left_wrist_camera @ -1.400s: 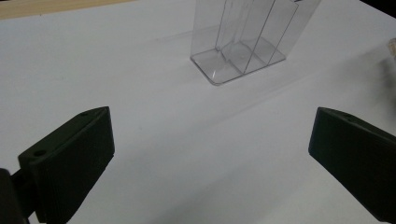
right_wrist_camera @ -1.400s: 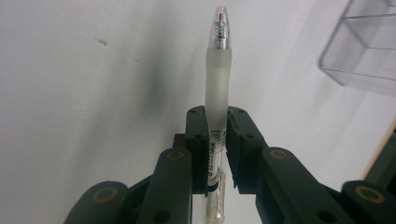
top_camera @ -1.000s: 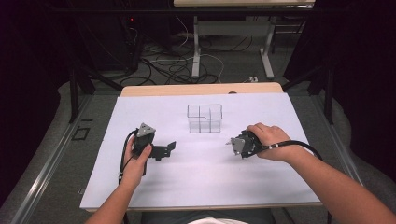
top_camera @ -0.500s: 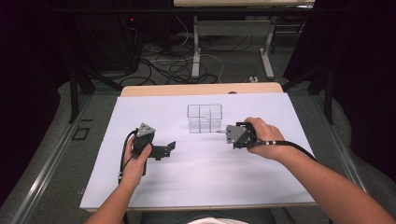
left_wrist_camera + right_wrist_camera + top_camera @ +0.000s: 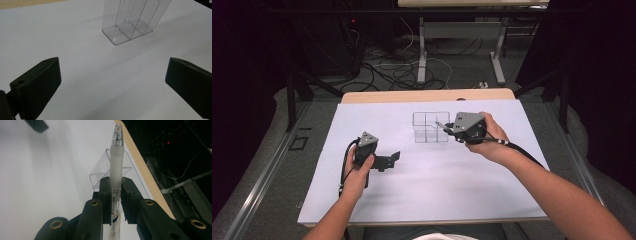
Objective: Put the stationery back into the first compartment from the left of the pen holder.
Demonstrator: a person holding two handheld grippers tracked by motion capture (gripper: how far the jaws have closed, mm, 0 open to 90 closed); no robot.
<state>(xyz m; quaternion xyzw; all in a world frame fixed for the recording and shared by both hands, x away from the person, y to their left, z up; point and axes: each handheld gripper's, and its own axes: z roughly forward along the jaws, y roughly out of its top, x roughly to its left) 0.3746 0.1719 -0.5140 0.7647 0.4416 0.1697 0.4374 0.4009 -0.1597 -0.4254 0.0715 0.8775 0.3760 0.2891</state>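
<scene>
Clamping a pen [image 5: 116, 160], the right tongs [image 5: 116, 195] hover beside the clear organizer [image 5: 430, 127]; left tongs [image 5: 112, 82] apart

One pen [image 5: 116, 167], one clear divided holder [image 5: 430, 127] (four compartments), two grippers [image 5: 388, 161] [image 5: 446, 128].

left gripper [image 5: 387, 161]: low over the table, jaws spread wide, nothing between them
right gripper [image 5: 447, 128]: raised, jaws clamped together, forearm stretched forward
</scene>
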